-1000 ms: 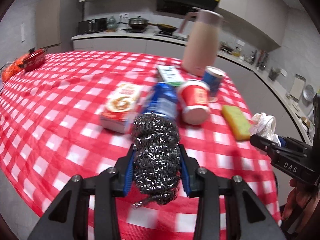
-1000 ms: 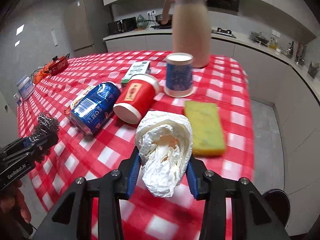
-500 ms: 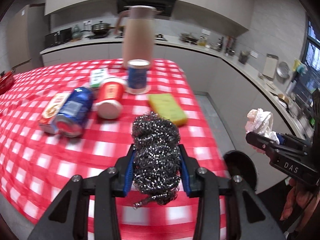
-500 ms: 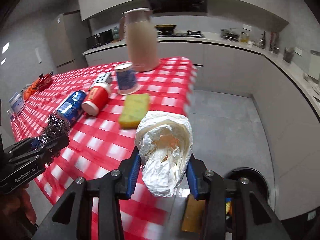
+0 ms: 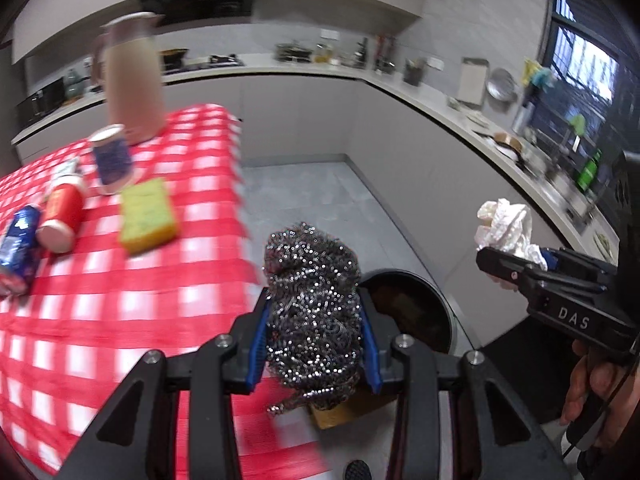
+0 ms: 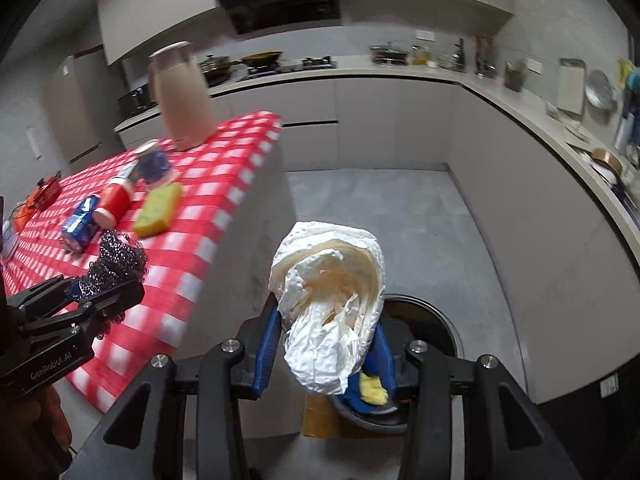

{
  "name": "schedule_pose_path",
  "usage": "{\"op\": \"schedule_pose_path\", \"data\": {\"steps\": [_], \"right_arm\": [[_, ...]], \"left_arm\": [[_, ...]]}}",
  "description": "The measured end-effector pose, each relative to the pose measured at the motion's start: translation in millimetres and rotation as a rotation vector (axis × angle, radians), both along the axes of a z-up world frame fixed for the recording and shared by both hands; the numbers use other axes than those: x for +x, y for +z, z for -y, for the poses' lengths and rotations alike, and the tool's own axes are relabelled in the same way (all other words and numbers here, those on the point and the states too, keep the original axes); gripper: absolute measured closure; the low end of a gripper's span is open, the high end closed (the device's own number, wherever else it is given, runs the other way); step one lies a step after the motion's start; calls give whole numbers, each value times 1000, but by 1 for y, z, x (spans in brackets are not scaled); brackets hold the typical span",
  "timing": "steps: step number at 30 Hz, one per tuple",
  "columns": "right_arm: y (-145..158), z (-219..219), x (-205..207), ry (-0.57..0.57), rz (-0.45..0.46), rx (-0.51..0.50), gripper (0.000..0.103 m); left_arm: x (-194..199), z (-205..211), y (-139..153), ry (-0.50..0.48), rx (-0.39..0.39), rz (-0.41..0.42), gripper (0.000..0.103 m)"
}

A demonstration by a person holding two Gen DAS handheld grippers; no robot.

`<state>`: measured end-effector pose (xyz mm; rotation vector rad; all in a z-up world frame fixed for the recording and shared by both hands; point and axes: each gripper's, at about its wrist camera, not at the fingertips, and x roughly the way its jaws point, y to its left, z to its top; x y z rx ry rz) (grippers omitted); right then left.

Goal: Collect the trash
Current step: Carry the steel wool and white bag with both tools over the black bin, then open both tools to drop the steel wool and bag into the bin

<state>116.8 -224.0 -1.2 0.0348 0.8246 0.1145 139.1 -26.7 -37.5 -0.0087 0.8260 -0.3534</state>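
Your left gripper [image 5: 314,320] is clamped on a steel wool scourer [image 5: 312,304], its blue pads pressed into both sides of the wire ball, and the scourer hangs past the table's edge above the floor. Your right gripper [image 6: 326,340] is closed on a crumpled white plastic bag [image 6: 332,300], which bulges up out of the jaws. In the left wrist view the right gripper shows at 3 o'clock with "DAS" printed in white on its black body; in the right wrist view the left gripper sits at 9 o'clock and reads "GenRobot.AI". A round black trash bin [image 6: 436,324] stands on the grey floor at 5 o'clock from the bag, partly hidden behind your fingers; something yellow and something blue lie inside it, too hidden to name. In the left wrist view the bin [image 5: 420,304] sits just right of the scourer. The table under its red-and-white checked cloth [image 5: 120,288] fills the 9 o'clock side; on it lie a yellow sponge [image 5: 148,220], a red paper cup [image 5: 62,216] on its side, a blue can [image 5: 18,244] on its side, an upright blue cup [image 5: 112,156] and a tall beige jug [image 5: 134,76]. Their labels are too blurred to read.
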Motion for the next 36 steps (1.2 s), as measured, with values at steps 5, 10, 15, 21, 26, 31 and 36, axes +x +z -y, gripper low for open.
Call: {"op": "schedule_pose_path", "data": {"steps": [5,10,15,21,26,31,36], "right_arm": [[-17,51,-6,-44,-39,-6,59],[-41,89,-8,-59,-94,-15,59],[-69,110,-1,-34,-143,-19,59],[-109,119,13,80,-195,-43,59],[-163,113,34,261,-246,-108,57],[-228,109,55,377,-304,-226,0],[-235,133,57,276,-311,-210,0]], "left_arm": [[3,46,-17,-63,6,-46,62],[6,84,-36,-96,15,-95,62],[11,114,-57,-109,27,-143,63],[20,137,-87,-108,33,-209,63],[41,146,-119,-77,-14,-246,36],[58,138,-160,37,42,-305,0],[49,141,-170,76,119,-319,0]]}}
